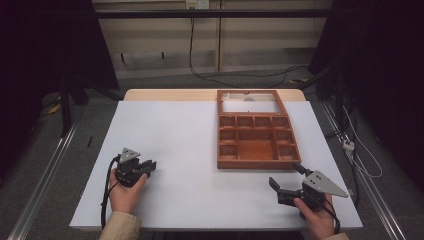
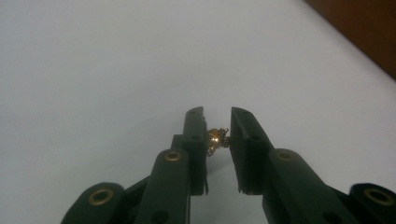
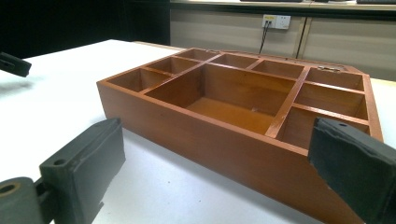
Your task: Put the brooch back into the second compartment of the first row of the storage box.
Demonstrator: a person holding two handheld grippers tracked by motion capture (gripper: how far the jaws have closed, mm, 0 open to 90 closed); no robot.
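A: What is the left gripper [image 2: 218,122] doing?

B: It sits low over the white table [image 1: 200,150], on the person's left, and its two black jaws have closed on a small gold trinket [image 2: 217,139], a bead with what looks like fine chain. The piece is pinched between the pads near their tips, above the table surface.

A: And the right gripper [image 3: 215,154]?

B: Its jaws stand wide apart with nothing between them. It waits near the front right corner of the wooden box [image 1: 256,139], a lidded tray of small compartments with its glazed lid [image 1: 248,101] folded back.

A: How should the carry go?

B: My judgement: keep the pinch steady, since the trinket is tiny and held only at the tips. Lift straight, travel level toward the box, which lies well apart to the right, and lower the tips inside one compartment before letting go, so the piece cannot bounce out.

A: Are the compartments empty?

B: As far as I can see, yes.
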